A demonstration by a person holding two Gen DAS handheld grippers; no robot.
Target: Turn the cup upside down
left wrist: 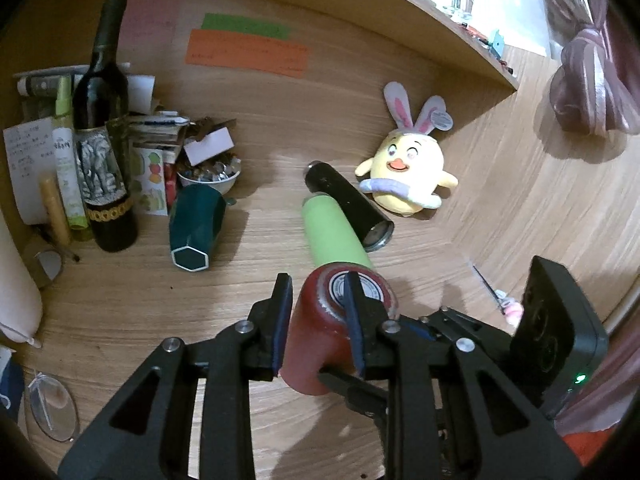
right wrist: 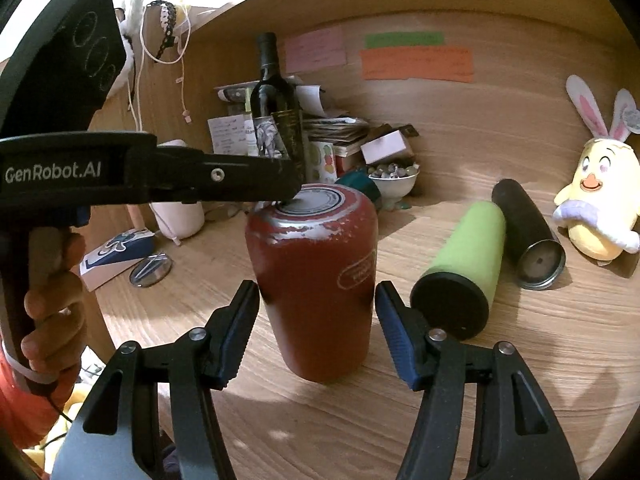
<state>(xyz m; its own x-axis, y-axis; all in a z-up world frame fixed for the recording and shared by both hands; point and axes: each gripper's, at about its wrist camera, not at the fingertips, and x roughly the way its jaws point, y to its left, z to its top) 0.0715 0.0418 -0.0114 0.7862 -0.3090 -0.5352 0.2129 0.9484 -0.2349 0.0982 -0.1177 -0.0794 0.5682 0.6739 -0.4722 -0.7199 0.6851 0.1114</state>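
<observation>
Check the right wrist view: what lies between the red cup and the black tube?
The green tumbler lies on its side between the red cup and the black tube, touching the tube; the right wrist view shows it.

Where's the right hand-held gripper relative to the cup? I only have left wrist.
Observer: The right hand-held gripper is open, with one finger on each side of the red cup's lower body.
Operator: Is the cup fully down on the table?
Observer: It looks so. It stands mouth down on the table, with its base facing up.
Operator: Anything crowding that gripper?
Observer: The green tumbler lies on its side beside the cup, and its black end is close to that gripper.
</observation>
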